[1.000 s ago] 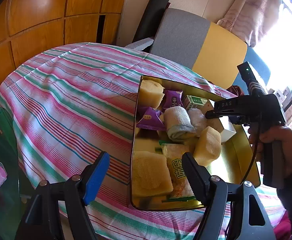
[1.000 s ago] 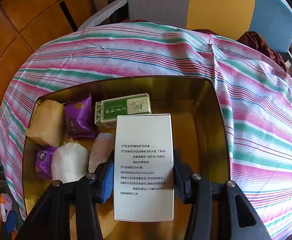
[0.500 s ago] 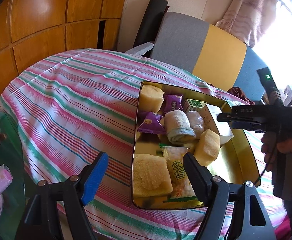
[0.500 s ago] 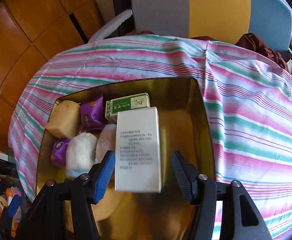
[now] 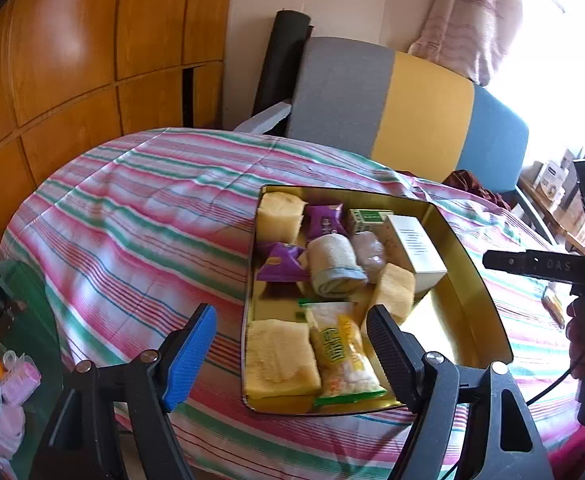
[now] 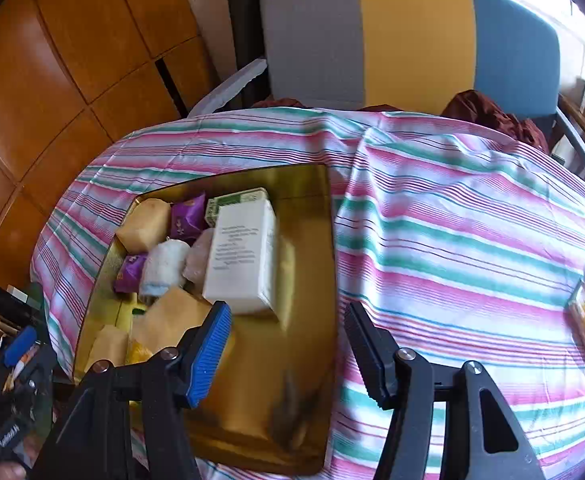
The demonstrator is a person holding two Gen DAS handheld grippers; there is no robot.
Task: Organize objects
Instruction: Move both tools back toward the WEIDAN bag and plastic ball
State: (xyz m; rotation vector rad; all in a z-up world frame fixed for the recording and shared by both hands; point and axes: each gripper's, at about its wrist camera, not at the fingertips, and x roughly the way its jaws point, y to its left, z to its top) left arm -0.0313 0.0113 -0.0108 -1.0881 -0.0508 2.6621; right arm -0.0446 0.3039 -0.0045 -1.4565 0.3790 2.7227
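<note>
White box (image 6: 239, 257) released; right gripper (image 6: 286, 344) apparently withdrawn

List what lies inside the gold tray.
The gold tray holds a white box, rolled towel, purple packets, sponge cakes, green box; whatever lies underneath is hidden.

White box (image 6: 239, 258) lies flat in the gold tray (image 6: 312, 184) among snacks.

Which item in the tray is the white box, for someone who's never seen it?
Find the gold tray on the striped tablecloth. The white box lies beside its bare half, touching a green carton. It is the only plain white, hard-edged carton with small print.
</note>
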